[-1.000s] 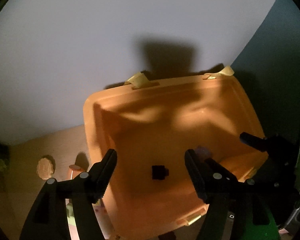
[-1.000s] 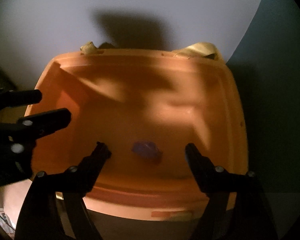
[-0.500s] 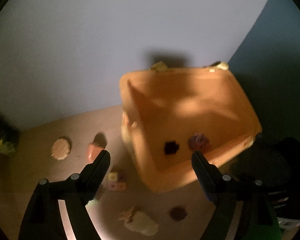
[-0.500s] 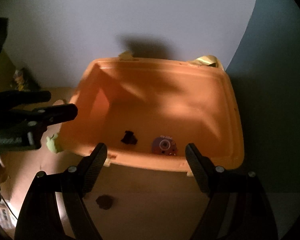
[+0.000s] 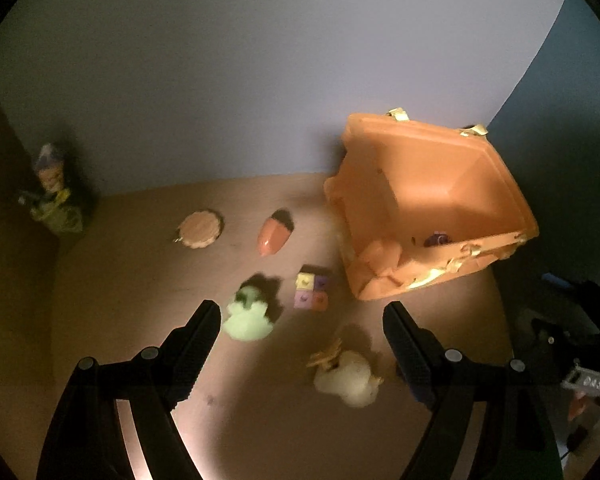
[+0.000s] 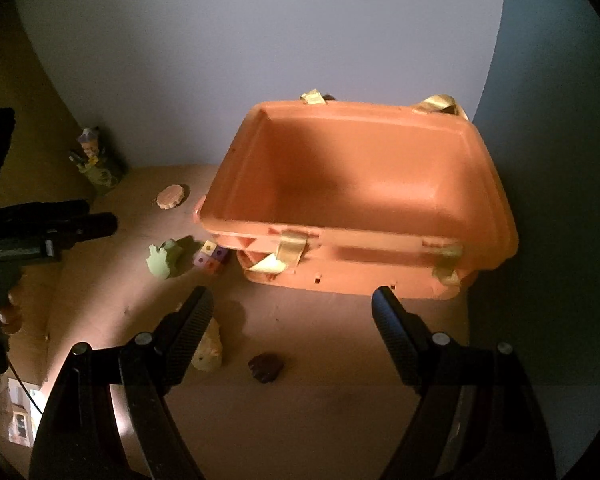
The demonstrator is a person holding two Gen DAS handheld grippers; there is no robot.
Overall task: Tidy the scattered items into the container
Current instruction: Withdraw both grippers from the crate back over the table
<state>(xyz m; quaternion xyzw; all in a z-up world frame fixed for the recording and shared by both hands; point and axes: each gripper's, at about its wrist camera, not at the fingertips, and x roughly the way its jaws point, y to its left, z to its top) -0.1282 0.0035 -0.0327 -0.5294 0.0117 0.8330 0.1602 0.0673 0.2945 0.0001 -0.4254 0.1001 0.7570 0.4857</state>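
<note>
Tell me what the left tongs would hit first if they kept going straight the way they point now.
Probably the bare tabletop. The open left tongs point down between the green frog toy and the pale duck toy; nearest ahead are the pastel cubes, though depth is unclear.
</note>
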